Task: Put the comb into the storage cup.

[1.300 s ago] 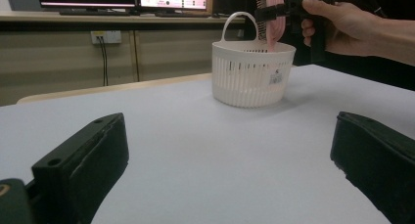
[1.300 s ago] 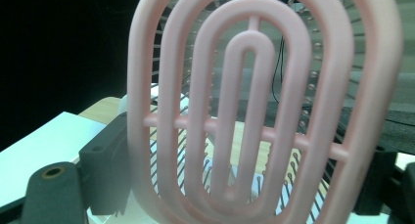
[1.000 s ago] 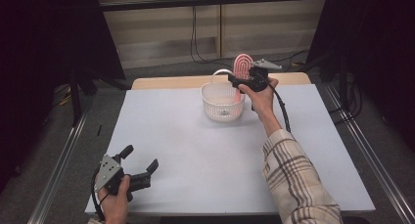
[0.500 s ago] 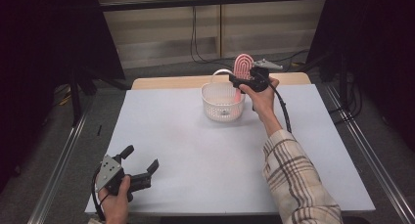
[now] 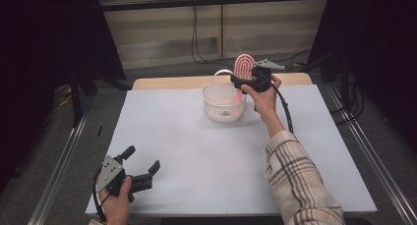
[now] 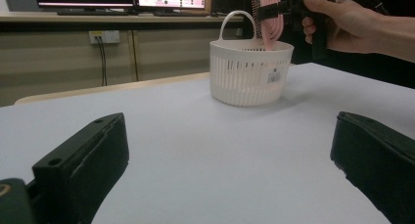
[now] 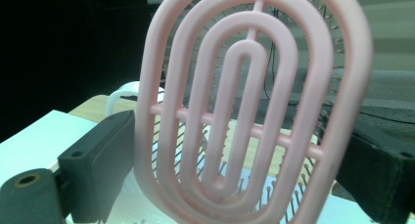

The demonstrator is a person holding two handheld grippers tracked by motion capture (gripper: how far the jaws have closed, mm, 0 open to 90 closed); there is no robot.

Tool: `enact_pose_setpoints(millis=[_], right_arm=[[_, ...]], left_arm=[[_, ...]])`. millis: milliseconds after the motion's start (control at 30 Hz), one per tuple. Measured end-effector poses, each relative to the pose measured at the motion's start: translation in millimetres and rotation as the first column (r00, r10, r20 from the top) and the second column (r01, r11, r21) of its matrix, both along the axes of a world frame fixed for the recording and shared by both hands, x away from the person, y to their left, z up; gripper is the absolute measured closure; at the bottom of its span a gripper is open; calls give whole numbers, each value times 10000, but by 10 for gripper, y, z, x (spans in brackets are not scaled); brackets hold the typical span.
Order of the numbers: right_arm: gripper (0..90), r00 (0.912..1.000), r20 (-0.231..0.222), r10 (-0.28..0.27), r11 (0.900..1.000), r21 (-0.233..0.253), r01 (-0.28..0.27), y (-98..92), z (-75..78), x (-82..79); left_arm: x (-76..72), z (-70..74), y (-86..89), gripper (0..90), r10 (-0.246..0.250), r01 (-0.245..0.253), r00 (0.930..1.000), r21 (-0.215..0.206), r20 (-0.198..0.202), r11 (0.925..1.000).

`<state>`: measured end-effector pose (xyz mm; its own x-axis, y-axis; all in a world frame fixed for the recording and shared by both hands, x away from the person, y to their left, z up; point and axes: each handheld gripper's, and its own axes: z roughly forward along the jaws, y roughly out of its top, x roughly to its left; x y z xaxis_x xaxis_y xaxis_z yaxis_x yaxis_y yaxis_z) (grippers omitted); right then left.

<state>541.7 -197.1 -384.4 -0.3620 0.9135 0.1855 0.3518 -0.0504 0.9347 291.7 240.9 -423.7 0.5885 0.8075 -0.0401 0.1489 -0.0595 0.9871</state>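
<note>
Above the white basket [image 5: 223,103], at its far right rim, the right gripper [image 5: 244,80] is clamped on the pink hairbrush [image 5: 243,68], held upright with its lower end inside the basket. Well short of the basket, near the table's [image 5: 196,151] front left corner, the left gripper [image 5: 141,167] rests with jaws apart, holding nothing.
</note>
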Motion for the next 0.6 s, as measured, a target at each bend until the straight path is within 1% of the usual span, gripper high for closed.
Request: enact_pose_setpoints(millis=[133, 200, 300, 400, 467, 533, 600], right_arm=[[49, 10000, -24, -72, 10000, -29, 72, -10, 10, -12], [48, 10000, -5, -15, 10000, -14, 15, -15, 13, -17], [31, 10000, 24, -21, 9998, -181, 22, -3, 26, -33], [31, 10000, 64, 57, 9998, -186, -56, 0, 43, -48], [29, 10000, 89, 34, 9998, -184, -32, -3, 54, -55], [27, 10000, 83, 16, 9997, -254, -14, -9, 64, -65], [23, 10000, 72, -45, 9996, -292, 47, -18, 72, -73]], left_arm=[[-1, -2, -5, 10, 5, -6, 10000, -125, -25, 9999], [-2, 0, -6, 10, -4, 4, 10000, -100, -2, 10000], [0, 2, -7, 10, -17, 17, 10000, -67, -19, 10000], [0, 0, -4, 10, -7, 7, 10000, -96, -25, 10000], [-1, 0, -6, 10, 4, -4, 10000, -125, -20, 9999], [1, 0, -1, 10, -2, 2, 10000, -7, 7, 10000], [2, -1, -1, 10, -23, 23, 10000, -27, -7, 10000]])
